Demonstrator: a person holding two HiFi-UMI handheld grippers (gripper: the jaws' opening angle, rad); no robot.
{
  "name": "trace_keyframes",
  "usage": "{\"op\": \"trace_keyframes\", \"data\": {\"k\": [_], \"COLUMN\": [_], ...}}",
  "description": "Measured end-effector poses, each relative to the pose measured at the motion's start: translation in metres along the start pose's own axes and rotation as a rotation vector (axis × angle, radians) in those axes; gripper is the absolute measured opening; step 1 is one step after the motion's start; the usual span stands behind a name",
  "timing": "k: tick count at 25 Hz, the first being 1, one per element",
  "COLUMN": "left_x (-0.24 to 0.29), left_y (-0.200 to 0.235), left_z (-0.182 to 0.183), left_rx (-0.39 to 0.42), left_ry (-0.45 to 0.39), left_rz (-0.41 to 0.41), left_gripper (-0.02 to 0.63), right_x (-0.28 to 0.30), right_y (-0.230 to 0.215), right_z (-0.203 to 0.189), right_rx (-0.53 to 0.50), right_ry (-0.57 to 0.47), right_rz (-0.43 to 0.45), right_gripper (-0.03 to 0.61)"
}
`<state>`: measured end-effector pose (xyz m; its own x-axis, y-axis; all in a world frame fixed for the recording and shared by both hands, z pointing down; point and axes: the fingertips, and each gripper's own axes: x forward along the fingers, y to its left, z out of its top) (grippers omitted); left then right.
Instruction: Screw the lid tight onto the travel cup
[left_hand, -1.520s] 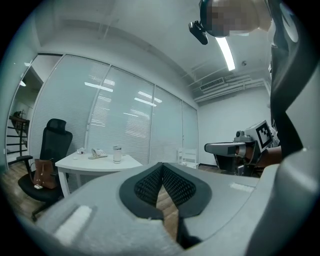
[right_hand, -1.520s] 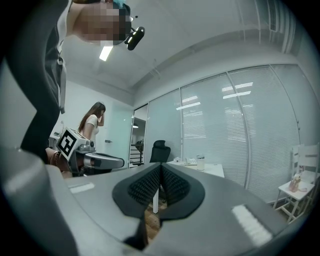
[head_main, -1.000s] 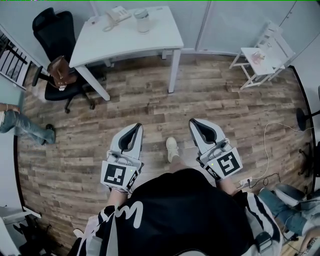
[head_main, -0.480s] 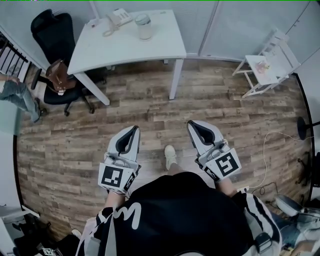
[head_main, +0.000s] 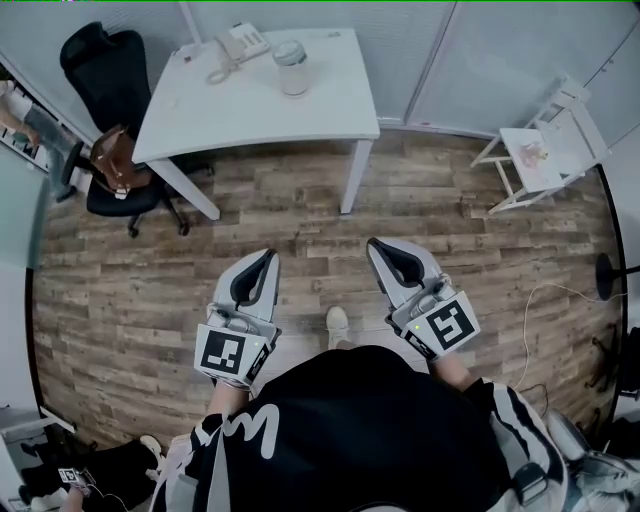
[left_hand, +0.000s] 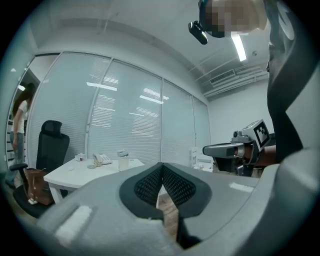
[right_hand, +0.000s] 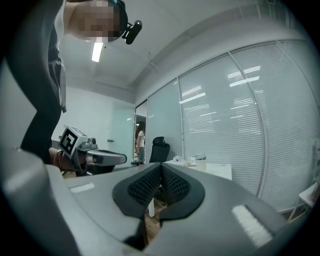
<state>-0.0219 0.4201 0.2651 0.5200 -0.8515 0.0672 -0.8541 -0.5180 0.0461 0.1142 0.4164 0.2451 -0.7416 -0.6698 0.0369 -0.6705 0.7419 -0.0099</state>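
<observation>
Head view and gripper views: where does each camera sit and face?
Head view: on the person's head, steeply down at white table, clear travel cup; shows black-clad torso, left gripper, right gripper.
Left gripper view: on left gripper, level toward the table; own shut jaws.
Right gripper view: on right gripper, likewise; own shut jaws.
Shared: both gripper views catch table, cup, the other gripper.

Travel cup (head_main: 292, 68) stands on white table (head_main: 310, 115) near phone (head_main: 238, 45); left gripper (head_main: 266, 258) and right gripper (head_main: 380, 247) closed, empty, over wood floor (head_main: 130, 290).
</observation>
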Motion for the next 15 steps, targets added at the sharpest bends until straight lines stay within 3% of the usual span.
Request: {"op": "trace_keyframes", "data": {"k": [15], "left_x": [0.087], "left_y": [0.031], "left_z": [0.003], "left_rx": [0.007], "left_ry": [-0.013], "left_rz": [0.036], "left_gripper": [0.002], "right_x": [0.051], "right_y": [-0.079], "right_z": [-0.008], "right_rx": [0.005], "right_ry": [0.02], "right_rz": [0.049], "right_gripper": [-0.003]}}
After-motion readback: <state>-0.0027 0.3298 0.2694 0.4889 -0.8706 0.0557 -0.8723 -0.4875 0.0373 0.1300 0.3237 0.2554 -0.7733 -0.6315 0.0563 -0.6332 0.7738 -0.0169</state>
